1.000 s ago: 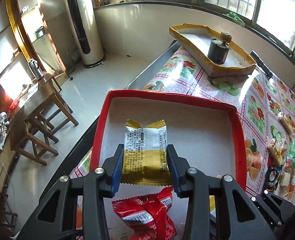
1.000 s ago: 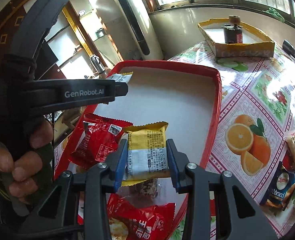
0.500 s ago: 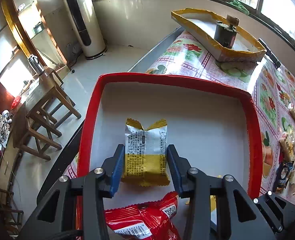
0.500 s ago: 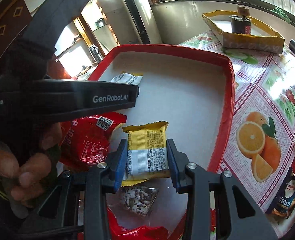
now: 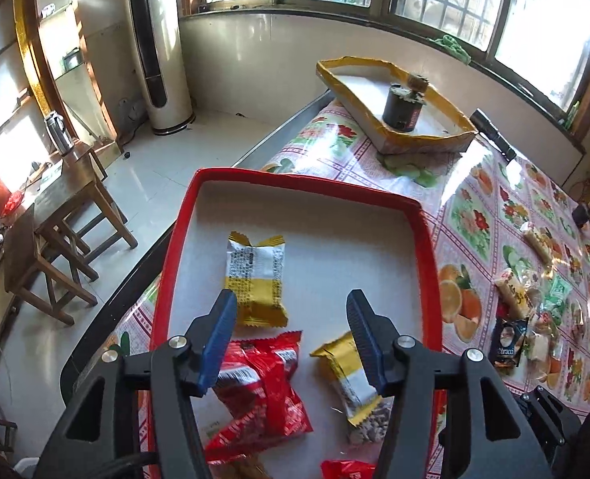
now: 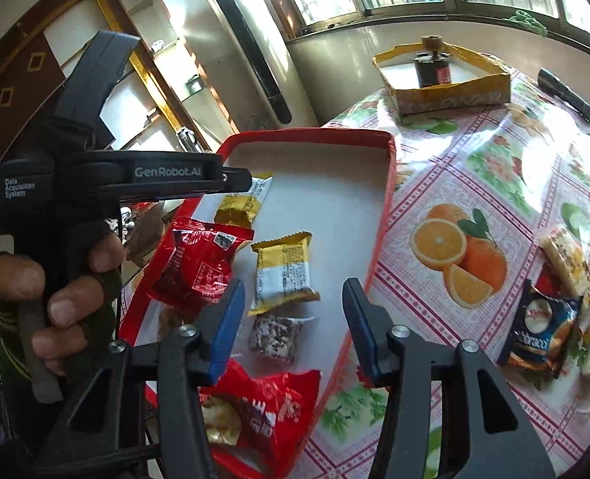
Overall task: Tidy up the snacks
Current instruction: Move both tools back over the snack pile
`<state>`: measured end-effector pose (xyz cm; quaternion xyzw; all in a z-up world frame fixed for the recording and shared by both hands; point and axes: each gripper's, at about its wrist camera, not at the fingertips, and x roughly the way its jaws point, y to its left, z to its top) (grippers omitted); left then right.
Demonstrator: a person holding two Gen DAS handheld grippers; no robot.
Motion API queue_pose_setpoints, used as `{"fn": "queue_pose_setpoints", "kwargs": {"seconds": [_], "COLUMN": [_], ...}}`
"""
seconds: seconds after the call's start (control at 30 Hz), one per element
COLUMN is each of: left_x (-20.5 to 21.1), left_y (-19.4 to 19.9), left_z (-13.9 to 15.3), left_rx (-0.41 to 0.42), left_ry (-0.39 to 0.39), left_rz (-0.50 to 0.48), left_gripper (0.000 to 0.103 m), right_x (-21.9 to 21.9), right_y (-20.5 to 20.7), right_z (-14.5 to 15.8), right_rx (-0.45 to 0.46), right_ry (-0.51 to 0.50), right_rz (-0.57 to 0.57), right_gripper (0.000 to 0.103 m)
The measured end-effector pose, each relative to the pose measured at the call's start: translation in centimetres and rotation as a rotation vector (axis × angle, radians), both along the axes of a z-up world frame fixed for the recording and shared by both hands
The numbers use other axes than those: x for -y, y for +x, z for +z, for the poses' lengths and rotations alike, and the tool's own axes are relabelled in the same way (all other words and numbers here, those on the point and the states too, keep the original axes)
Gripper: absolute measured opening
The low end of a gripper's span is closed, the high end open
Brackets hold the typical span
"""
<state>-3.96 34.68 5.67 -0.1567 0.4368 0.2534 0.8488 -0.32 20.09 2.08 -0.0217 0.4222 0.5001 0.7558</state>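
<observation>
Both my tongs have just been opening, nothing gripped now: left gripper (image 5: 291, 339) & right gripper (image 6: 291, 323) stand over yellow packets (image 5: 257, 279) (image 6: 285, 271) lying in red tray (image 5: 426, 247). I lift straight up w/o dragging them.

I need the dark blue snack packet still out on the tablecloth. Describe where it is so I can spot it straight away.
Start at the red-rimmed tray and go right, past the printed oranges on the tablecloth, to the loose pile of snacks. The dark blue foil packet lies at the pile's near-left edge. It is the only dark wrapper there; its neighbours are pale yellow, clear or green.
</observation>
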Motion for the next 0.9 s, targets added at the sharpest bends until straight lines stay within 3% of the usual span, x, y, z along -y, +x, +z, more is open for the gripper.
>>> {"fn": "queue_pose_setpoints", "kwargs": {"seconds": [0.17, 0.37, 0.67, 0.9], "left_x": [4.5, 10.0, 14.2, 15.3], "left_y": [-0.4, 0.5, 1.1, 1.3], "left_z": [0.6, -0.3, -2.0, -2.7], "left_rx": [0.016, -0.043, -0.100, -0.128], "left_ry": [0.054, 0.142, 0.123, 0.115], "left_rz": [-0.025, -0.141, -0.227, -0.247], "left_gripper": [0.064, 0.064, 0.064, 0.065], "right_x": [5.6, 12.1, 21.5, 24.9], "right_y": [-0.2, 0.4, 0.8, 1.1], "right_z": [-0.1, -0.8, -2.3, -3.7], "right_rx": [-0.008, -0.011, -0.043, -0.078], "right_ry": [0.021, -0.026, -0.051, -0.050], "right_rz": [-0.101, -0.249, -0.437, -0.502], "right_gripper": [0.053, 0.053, 0.054, 0.056]}}
